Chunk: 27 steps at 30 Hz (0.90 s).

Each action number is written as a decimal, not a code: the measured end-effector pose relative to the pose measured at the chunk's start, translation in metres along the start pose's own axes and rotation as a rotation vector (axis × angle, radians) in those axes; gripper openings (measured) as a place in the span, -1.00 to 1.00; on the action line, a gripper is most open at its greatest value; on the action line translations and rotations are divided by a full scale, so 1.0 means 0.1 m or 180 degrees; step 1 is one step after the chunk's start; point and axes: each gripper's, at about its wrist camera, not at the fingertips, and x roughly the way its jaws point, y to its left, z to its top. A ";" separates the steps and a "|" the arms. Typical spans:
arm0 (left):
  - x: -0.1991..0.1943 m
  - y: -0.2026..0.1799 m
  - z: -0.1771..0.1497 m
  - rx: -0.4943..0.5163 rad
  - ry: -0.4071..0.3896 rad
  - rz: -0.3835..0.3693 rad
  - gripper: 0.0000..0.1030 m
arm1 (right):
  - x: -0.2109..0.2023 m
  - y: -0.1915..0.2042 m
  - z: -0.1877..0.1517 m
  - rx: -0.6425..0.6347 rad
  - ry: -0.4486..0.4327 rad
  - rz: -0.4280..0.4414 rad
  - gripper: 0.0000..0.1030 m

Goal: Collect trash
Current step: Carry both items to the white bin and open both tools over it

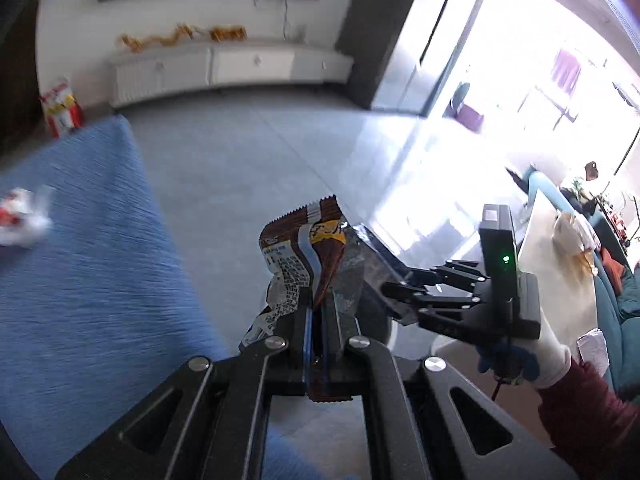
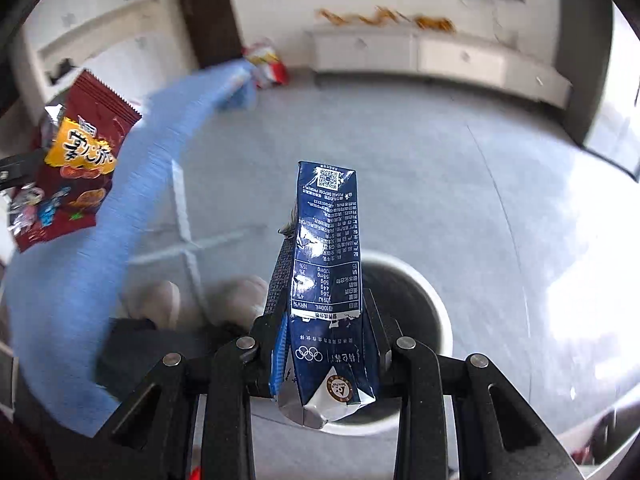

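Observation:
My left gripper (image 1: 318, 304) is shut on a crumpled brown snack wrapper (image 1: 304, 248), which sticks up above the floor beside the blue-covered table. In the right wrist view the same wrapper (image 2: 80, 160) shows at far left. My right gripper (image 2: 326, 320) is shut on a flattened dark blue drink carton (image 2: 328, 240), held upright over a round white bin (image 2: 444, 332) with a dark inside. The left wrist view shows the right gripper (image 1: 384, 276) in a white-gloved hand (image 1: 548, 356), just right of the wrapper. More crumpled red-and-white trash (image 1: 20, 216) lies on the blue cloth.
The blue cloth-covered table (image 1: 80, 280) fills the left side. A red-and-yellow bag (image 1: 62, 108) stands on the grey floor by the wall, near a low white cabinet (image 1: 240, 68). The person's slippered feet (image 2: 236, 300) stand left of the bin. A sofa (image 1: 616, 292) is at right.

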 end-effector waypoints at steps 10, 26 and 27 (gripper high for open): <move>1.02 -0.21 0.17 -0.0247 0.0407 -0.0251 -0.87 | 0.49 -0.37 -0.17 0.0462 0.0207 -0.0052 -0.28; 0.25 -0.13 0.00 -0.0069 -0.0015 0.0219 -0.07 | -0.21 -0.23 -0.15 0.0613 -0.0378 -0.0001 -0.09; 0.16 -0.12 -0.04 -0.0054 -0.0058 0.0305 -0.07 | -0.29 -0.18 -0.13 0.0593 -0.0427 0.0011 -0.09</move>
